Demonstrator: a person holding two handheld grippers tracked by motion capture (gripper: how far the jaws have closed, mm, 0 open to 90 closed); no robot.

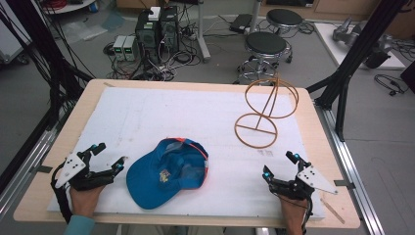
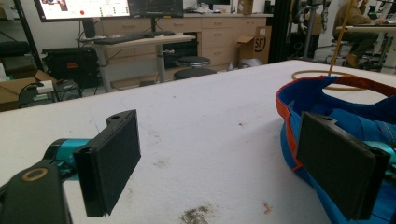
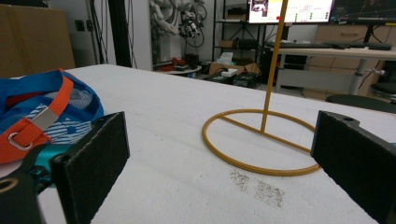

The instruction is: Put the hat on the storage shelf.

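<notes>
While upside down, blue cap (image 1: 167, 172) holds nothing visible.

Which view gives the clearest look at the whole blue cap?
The high view: the blue cap lies whole on the white table cover, brim and crown visible. The left gripper view catches its orange-trimmed edge behind one finger; the right gripper view shows its back strap and buckle.
</notes>
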